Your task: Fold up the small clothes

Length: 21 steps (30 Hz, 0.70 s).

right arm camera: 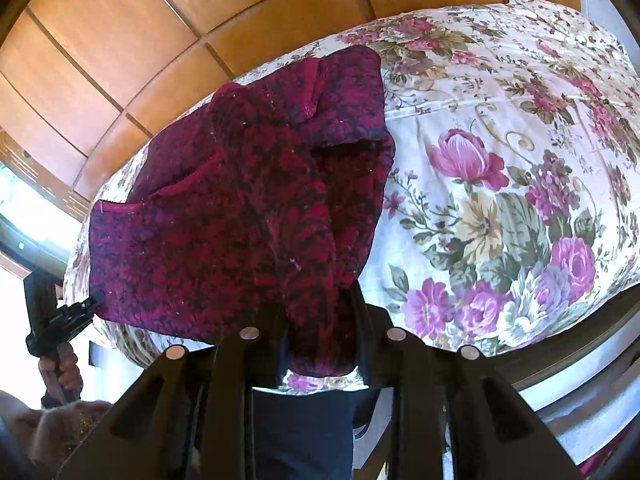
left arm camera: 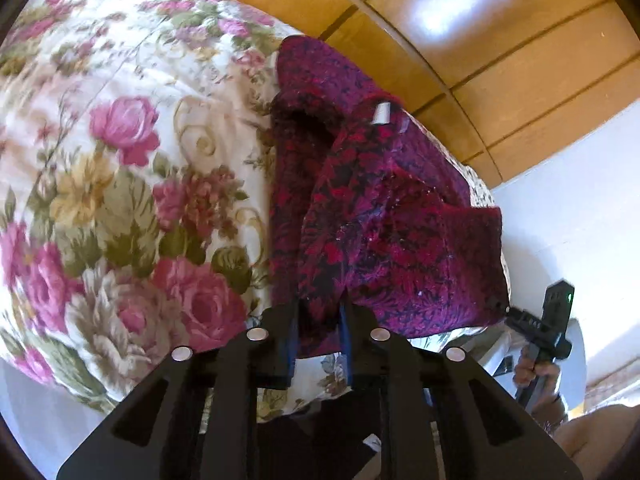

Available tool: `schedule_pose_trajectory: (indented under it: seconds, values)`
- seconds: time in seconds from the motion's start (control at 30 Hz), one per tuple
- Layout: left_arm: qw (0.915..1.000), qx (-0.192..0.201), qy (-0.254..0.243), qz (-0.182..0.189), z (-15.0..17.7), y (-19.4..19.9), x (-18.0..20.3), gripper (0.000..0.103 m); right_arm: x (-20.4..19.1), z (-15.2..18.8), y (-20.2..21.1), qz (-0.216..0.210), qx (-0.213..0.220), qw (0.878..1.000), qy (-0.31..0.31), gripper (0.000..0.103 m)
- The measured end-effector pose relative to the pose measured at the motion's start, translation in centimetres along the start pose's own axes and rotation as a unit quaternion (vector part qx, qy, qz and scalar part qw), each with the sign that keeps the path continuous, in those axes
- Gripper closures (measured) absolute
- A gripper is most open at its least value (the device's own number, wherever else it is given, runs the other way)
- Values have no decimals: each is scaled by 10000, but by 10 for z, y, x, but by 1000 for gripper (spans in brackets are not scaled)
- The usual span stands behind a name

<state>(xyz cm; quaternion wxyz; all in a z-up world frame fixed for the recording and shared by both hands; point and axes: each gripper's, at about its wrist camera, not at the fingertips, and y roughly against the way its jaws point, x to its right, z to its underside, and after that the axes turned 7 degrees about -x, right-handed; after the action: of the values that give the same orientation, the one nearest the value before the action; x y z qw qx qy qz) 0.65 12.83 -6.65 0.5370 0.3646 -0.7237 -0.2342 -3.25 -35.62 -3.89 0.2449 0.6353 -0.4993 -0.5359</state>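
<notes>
Clearly each claw has a corner of the same garment: the left claw [left arm camera: 320,312] is pinched on the near hem of the crimson patterned garment [left arm camera: 384,216], its blue-lined fingers [left arm camera: 347,320] nearly together with a thin fold of cloth between them, and the right claw [right arm camera: 320,320] is clamped on a thicker bunch of the same hem, its jaws held a little wider by the wad. From either claw the garment runs straight ahead and away, draped over the near edge of the bed [left arm camera: 120,160] with its floral cover, collar end farthest off toward the wooden panelling [left arm camera: 500,60]. Its near hem is stretched sideways between the two claws, so that edge is the line the coming fold turns on. Neither hand is nearer; both sit at the same hem, one at each end. I judge the next move is to carry that hem forward, over the body toward the collar.
</notes>
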Motion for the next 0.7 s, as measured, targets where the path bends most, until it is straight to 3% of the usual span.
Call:
schedule_pose_trajectory:
  seconds: [0.03,0.1,0.17,0.4,0.5,0.63,0.7]
  values:
    - [9998,107,-85,-144,-5,3,3,81,-2,-5,2,68,93,9999,30,64]
    - [9979,379,-266,-456,-17,10,9,54,-7,-19,9,208,401,9989,129,50]
    - [9956,630,-394,-565,-29,16,13,46,-14,-29,13,322,619,9972,250,42]
    - [9898,649,-1004,-780,-61,1,34,46,-47,-71,-9,887,904,9872,966,39]
    - [9881,552,-1196,-793,-70,-10,44,46,-60,-76,-25,1113,854,9820,1267,43]
    - [9821,444,-1545,-978,-76,-28,53,46,-66,-78,-49,1390,686,9760,1527,72]
    - [9776,286,-1711,-1194,-79,-41,56,46,-64,-80,-59,1478,615,9754,1513,77]
